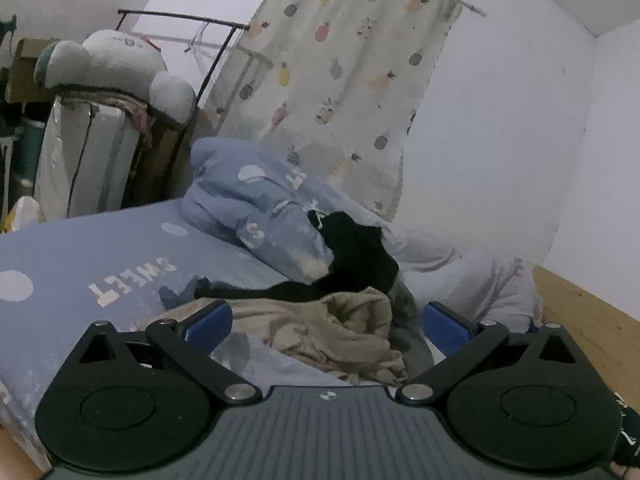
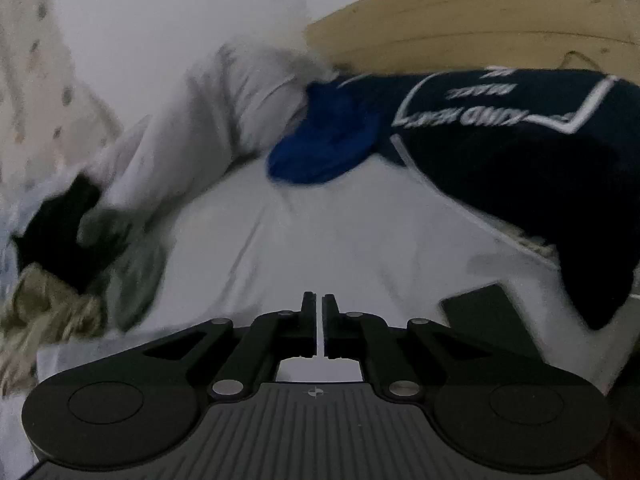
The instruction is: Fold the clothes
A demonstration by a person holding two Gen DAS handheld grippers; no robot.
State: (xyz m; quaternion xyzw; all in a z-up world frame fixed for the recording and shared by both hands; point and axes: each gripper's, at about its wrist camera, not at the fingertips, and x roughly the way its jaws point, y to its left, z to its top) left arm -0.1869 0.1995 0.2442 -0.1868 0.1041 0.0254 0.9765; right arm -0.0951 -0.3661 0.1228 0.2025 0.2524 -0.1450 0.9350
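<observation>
Left wrist view: the left gripper (image 1: 326,326) stands released, its blue pads (image 1: 210,320) wide apart with nothing pressed between them. Just past them a tan garment (image 1: 344,332) lies crumpled on the bed (image 1: 80,248), with a black garment (image 1: 352,256) behind it draped against a blue pillow (image 1: 256,200) and a grey-green piece (image 1: 408,320) beside the tan one. A pineapple-print curtain (image 1: 352,72) hangs at the back, and a plush toy (image 1: 116,60) sits on a rack at the left.

Right wrist view: the picture is motion-blurred. The right gripper (image 2: 319,320) is clenched, only a thin slit between its jaws and no cloth in it. Ahead is bare white sheet (image 2: 320,240). A navy shirt (image 2: 520,152) with white lettering lies at the right, against the wooden headboard (image 2: 480,20), and a bright blue garment (image 2: 324,140) lies touching it. The same tan (image 2: 44,308) and black (image 2: 52,224) clothes pile up at the far left.

Judged from this, the step is between garments: neither claw holds anything and the pile is still unfolded. The next move calls for picking one piece, likely the tan one nearest the open left claw, gripping an edge and spreading it flat on the clear sheet. The right claw must open first
</observation>
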